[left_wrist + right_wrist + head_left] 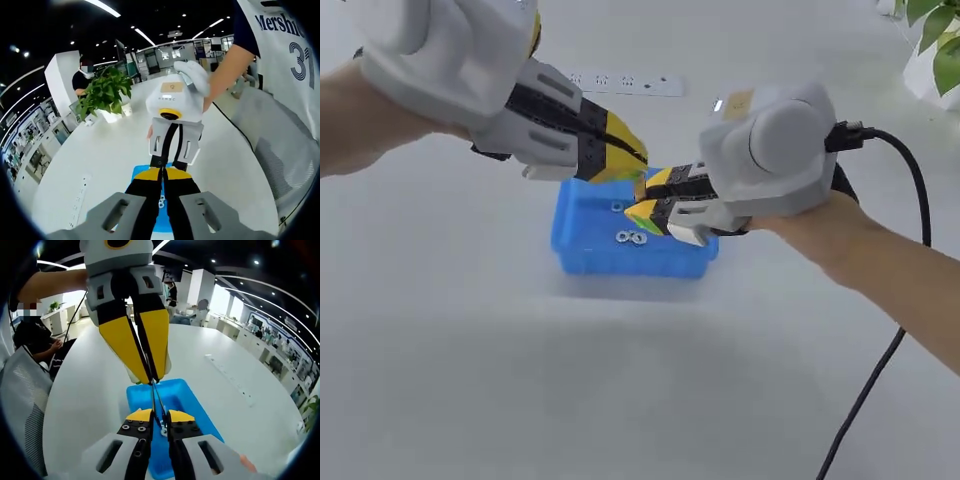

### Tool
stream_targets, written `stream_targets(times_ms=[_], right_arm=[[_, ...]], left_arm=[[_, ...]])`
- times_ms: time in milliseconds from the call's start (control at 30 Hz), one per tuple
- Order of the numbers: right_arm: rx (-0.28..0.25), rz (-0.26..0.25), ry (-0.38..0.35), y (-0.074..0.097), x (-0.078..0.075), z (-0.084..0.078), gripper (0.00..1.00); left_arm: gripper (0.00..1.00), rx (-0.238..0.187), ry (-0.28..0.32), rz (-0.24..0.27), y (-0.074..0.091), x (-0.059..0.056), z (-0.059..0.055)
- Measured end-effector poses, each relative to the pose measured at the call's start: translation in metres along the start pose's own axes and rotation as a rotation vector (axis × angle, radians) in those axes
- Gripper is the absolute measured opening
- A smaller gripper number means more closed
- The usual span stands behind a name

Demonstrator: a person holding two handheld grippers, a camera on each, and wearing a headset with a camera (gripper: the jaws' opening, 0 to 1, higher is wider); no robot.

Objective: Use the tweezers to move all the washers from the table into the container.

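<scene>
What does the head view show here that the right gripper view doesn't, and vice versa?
Head view: the black cable trailing from the right tool, and the forearm behind it. Right gripper view: the tweezers, held in the left tool's shut jaws, reaching down into the blue container, plus a seated person. Both: container, left tool, power strip.

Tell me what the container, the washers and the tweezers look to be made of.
The container looks like blue plastic, matte, with a moulded ribbed wall. The washers are likely metal: small silvery rings with a glint. The tweezers are thin dark strips, probably metal; finish too fine to tell.
</scene>
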State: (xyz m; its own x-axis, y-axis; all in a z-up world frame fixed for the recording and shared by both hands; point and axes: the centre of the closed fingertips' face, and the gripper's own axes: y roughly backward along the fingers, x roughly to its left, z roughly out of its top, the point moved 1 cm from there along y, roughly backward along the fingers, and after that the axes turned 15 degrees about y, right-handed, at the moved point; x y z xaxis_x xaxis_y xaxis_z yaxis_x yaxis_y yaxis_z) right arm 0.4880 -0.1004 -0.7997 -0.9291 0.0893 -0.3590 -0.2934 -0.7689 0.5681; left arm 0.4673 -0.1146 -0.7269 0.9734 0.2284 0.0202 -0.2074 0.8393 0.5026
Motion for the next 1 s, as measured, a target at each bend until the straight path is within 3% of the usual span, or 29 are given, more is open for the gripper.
stream_targets(times_ms=[133,267,333,667,800,1000], right_arm=[[0.000,0.006,0.011,0.010,0.008,0.001,0.11],[-0.002,-0.003,0.006,0.023,0.013,0.000,0.12],[-0.003,-0.007,0.003,0.029,0.015,0.000,0.12],[0.011,0.011,0.026,0.048,0.036,0.006,0.11],[0.029,0.024,0.048,0.053,0.045,0.006,0.11],[0.073,0.058,0.069,0.054,0.062,0.000,0.10]], left_arm=[[0.05,-0.038,0.029,0.007,0.004,-0.007,-0.001],[0.05,-0.041,0.035,0.015,0.007,-0.011,-0.006],[0.05,-0.044,0.036,0.016,0.007,-0.021,-0.005],[0.05,-0.055,0.027,0.001,0.012,-0.041,-0.002],[0.05,-0.053,0.021,-0.004,0.010,-0.059,0.001],[0.05,-0.041,0.051,-0.004,0.011,-0.065,-0.017]])
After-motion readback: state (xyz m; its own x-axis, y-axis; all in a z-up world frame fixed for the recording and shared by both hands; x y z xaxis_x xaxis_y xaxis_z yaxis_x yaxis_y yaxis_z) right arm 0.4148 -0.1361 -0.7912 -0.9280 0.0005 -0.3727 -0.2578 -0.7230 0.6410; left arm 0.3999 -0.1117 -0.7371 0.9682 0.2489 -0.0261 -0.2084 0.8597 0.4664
